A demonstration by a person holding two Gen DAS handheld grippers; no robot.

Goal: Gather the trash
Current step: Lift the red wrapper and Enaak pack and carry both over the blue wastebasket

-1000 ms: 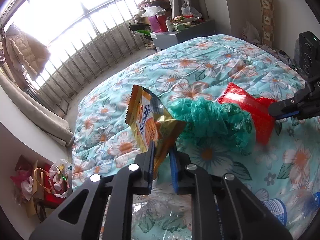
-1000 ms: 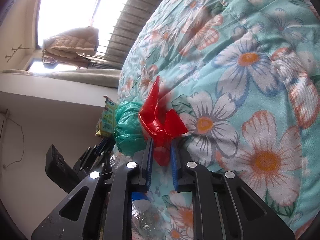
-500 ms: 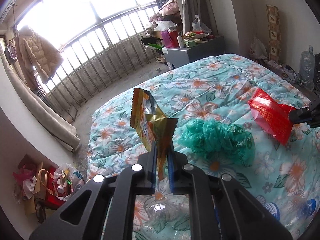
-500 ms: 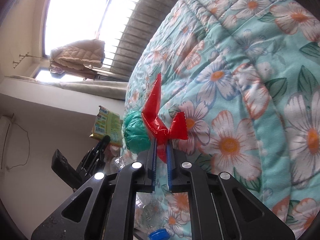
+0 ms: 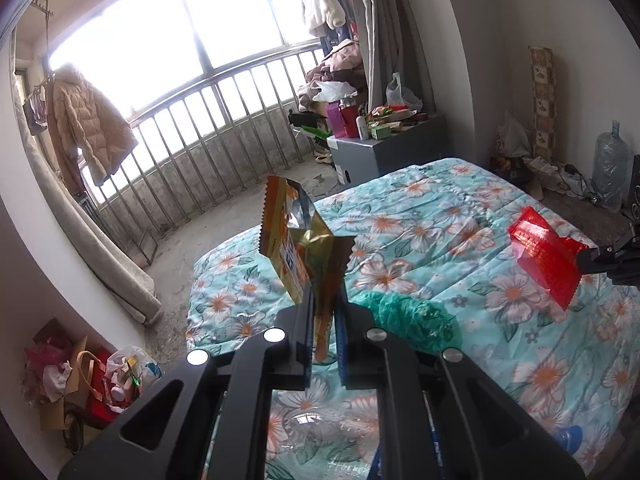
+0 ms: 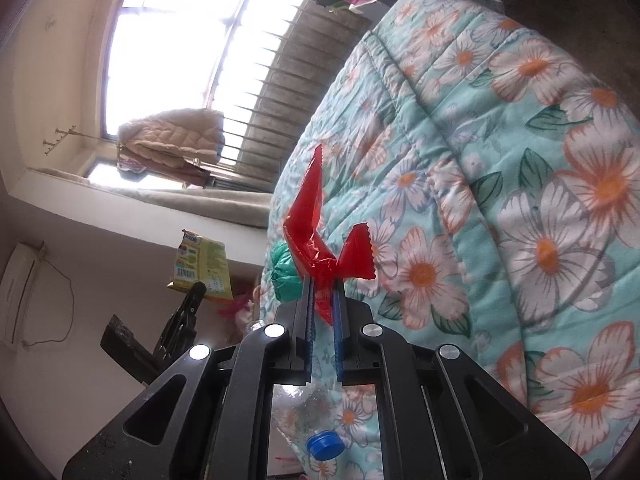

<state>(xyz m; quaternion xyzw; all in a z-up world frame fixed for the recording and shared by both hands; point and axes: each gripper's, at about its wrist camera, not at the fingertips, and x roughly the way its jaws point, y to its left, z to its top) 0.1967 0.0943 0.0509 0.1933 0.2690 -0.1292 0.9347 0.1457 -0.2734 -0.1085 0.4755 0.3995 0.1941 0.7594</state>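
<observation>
Foil-yellow snack wrapper (image 5: 298, 252) pinched low between left gripper (image 5: 323, 312) jaws | red wrapper (image 6: 320, 236) pinched between right gripper (image 6: 323, 300) jaws, off quilt (image 6: 520, 160) | risk: thin crinkled film slipping out, shallow corner grips.

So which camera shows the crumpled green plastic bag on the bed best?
The left wrist view: the crumpled green plastic bag lies spread on the floral quilt. The right wrist view shows only a small bunch behind the red wrapper.

Glossy foil snack wrapper (image 5: 296, 248), shiny red plastic wrapper (image 6: 320, 240), crinkly green plastic bag (image 5: 404, 316), matt quilted cloth bedspread (image 5: 440, 220).
</observation>
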